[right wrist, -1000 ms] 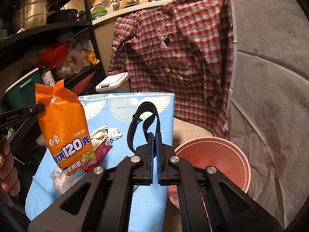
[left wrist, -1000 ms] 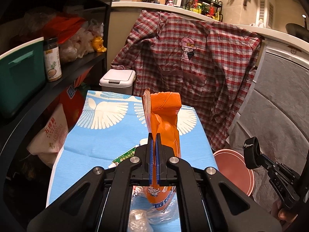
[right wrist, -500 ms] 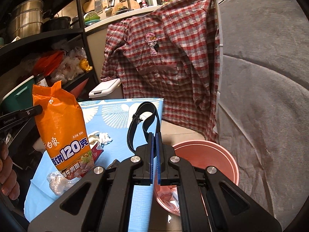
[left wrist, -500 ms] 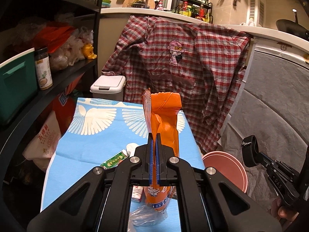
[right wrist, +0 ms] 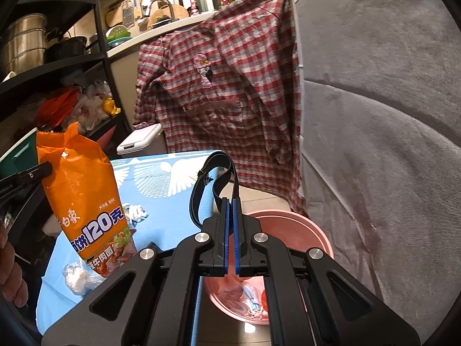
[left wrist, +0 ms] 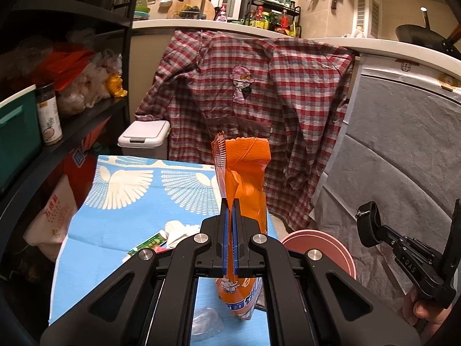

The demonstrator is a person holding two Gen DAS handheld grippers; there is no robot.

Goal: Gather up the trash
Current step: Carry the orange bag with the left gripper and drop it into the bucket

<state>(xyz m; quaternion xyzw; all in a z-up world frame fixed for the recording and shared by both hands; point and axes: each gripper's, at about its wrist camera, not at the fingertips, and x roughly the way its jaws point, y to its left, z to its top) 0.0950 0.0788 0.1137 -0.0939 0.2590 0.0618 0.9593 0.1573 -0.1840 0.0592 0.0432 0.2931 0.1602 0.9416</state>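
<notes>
We take the worktop (left wrist: 115, 213) as our landmark. On it lie a crumpled tissue (left wrist: 175, 227), a wrapper (left wrist: 149, 243) touching the tissue, and a clear plastic wad (right wrist: 77, 276) at its near edge. The snack bag (right wrist: 86, 199) hangs above the worktop's near part. Behind its far edge stands a lidded bin (left wrist: 144, 137), with a shirt (left wrist: 259, 109) hanging beyond. To its right, on the floor, sits the basin (right wrist: 294, 230) with scraps in it. To its left stands a shelf rack (left wrist: 72, 127).
</notes>
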